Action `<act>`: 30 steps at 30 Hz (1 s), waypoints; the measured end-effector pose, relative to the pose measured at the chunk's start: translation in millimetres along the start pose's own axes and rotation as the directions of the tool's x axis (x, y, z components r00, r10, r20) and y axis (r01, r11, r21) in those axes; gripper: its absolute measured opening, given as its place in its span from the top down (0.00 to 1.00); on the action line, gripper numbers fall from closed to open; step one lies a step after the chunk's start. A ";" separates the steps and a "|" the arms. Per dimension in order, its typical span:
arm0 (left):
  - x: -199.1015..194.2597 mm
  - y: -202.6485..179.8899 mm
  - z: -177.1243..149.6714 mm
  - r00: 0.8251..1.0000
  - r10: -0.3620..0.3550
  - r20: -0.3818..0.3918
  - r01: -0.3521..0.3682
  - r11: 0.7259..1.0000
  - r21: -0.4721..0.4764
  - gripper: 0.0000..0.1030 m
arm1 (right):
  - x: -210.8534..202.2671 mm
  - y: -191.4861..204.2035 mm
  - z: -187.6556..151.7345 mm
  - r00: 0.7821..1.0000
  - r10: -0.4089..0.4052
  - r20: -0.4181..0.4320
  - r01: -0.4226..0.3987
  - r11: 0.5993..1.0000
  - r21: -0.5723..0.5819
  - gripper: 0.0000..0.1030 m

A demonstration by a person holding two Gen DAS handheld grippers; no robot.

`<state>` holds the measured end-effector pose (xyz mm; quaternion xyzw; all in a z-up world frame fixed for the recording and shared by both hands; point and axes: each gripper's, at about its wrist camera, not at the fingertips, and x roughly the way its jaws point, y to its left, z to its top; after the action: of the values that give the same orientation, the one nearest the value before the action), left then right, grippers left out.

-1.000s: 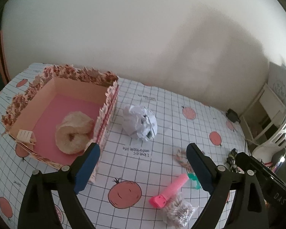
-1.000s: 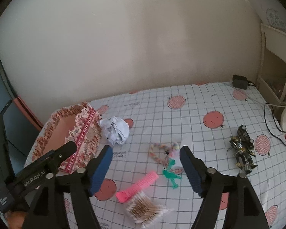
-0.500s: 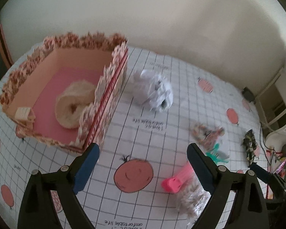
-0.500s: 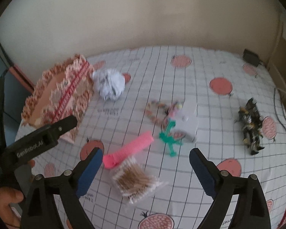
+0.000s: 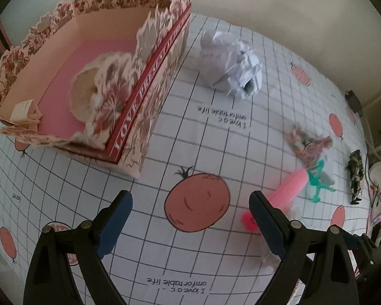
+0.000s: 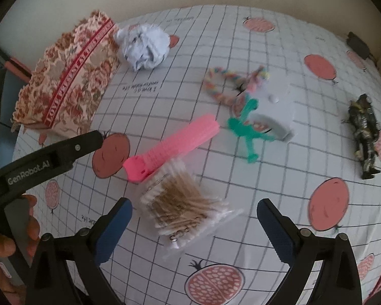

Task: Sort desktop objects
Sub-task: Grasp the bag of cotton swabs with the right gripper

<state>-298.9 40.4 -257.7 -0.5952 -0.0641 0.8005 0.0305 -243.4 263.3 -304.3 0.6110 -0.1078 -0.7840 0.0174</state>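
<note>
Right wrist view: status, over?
Right claw opening, nothing gripped, above clear bag of cotton swabs. Left claw open, empty. Pink plastic comb overlaps the bag's far edge.

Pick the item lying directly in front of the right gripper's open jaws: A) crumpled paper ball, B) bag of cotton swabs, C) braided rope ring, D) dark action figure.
B: the bag of cotton swabs lies on the tablecloth just ahead of the right gripper, whose jaws are opening and not touching it.
</note>
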 end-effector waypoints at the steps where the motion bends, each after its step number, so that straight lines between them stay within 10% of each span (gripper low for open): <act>1: 1.6 1.0 -0.1 1.000 0.002 -0.007 -0.002 1.000 -0.001 0.09 | 2.4 2.1 -0.7 1.000 -0.005 -0.007 0.005 1.000 -0.007 0.03; 18: 8.3 8.6 -3.0 0.999 0.010 -0.044 -0.011 1.000 -0.016 0.09 | 30.5 3.1 -2.8 0.994 -0.092 -0.055 0.091 0.995 -0.030 0.04; 30: 8.5 4.8 -5.2 0.999 0.010 -0.047 -0.010 1.000 -0.004 0.09 | 23.6 -15.6 -0.6 0.995 -0.096 -0.040 0.096 0.995 0.007 0.24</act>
<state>-296.2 37.0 -268.0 -0.6140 -0.0619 0.7864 0.0267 -247.2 274.7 -329.9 0.6309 -0.0812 -0.7713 -0.0208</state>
